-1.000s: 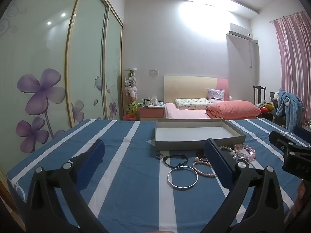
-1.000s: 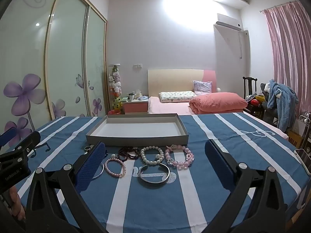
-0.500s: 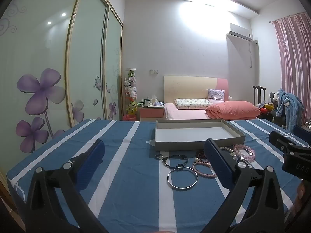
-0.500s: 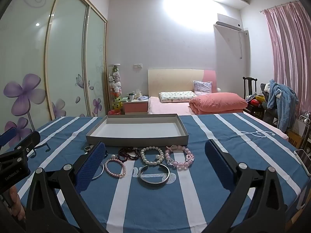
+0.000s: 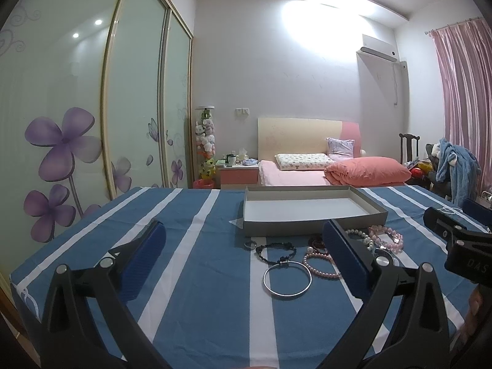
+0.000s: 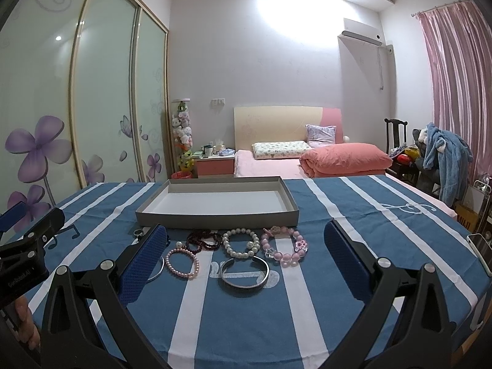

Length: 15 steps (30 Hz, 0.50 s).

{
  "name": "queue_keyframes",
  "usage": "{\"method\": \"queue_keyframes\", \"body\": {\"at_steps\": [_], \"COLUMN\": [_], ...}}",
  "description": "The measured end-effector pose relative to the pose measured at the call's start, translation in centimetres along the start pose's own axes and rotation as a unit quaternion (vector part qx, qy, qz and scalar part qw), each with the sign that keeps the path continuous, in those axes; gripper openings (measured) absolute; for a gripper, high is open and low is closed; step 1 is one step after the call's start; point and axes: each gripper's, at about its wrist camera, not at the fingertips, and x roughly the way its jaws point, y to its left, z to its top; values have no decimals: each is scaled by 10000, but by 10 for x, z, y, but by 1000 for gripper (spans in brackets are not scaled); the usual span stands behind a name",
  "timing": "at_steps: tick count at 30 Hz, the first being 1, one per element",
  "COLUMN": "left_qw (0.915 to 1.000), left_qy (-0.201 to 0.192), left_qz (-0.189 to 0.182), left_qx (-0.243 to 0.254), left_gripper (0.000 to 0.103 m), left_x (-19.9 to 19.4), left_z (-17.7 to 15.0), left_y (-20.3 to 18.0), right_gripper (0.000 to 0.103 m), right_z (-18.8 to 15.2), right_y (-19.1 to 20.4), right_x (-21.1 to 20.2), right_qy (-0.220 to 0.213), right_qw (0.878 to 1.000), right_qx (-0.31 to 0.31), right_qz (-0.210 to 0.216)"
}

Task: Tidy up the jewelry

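The left gripper (image 5: 241, 240) hovers released over the striped tabletop (image 5: 196, 276), its fingers (image 5: 147, 246) wide apart. Bracelets lie mid-tabletop in front of the empty grey tray (image 6: 215, 215): thin silver bangle (image 5: 287, 280), pink pearl bracelet (image 6: 182, 261), white pearl bracelet (image 6: 241, 243), silver cuff (image 6: 244, 273), pink bead bracelet (image 6: 284, 246). The right gripper (image 6: 246, 240) is released too.

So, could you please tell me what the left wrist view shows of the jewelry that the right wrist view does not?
Only the left wrist view shows the black cord bracelet and the whole thin silver bangle, which the right view mostly hides behind a gripper finger. Only the right wrist view shows the wide silver cuff and the full white pearl bracelet. Both show the empty grey tray, the small pink pearl bracelet, the large pink bead bracelet and the striped tablecloth.
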Motion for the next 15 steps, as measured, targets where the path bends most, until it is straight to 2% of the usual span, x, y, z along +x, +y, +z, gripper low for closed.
{"method": "queue_keyframes", "body": {"at_steps": [15], "left_qw": [10000], "left_qy": [24], "left_qz": [-1], "left_qx": [2], "left_gripper": [99], "left_x": [1], "left_z": [-1], "left_y": [-3], "right_gripper": [101], "right_z": [-4], "right_y": [2], "right_x": [0], "right_qy": [35], "right_qw": [10000], "right_qx": [9], "right_qz": [0]}}
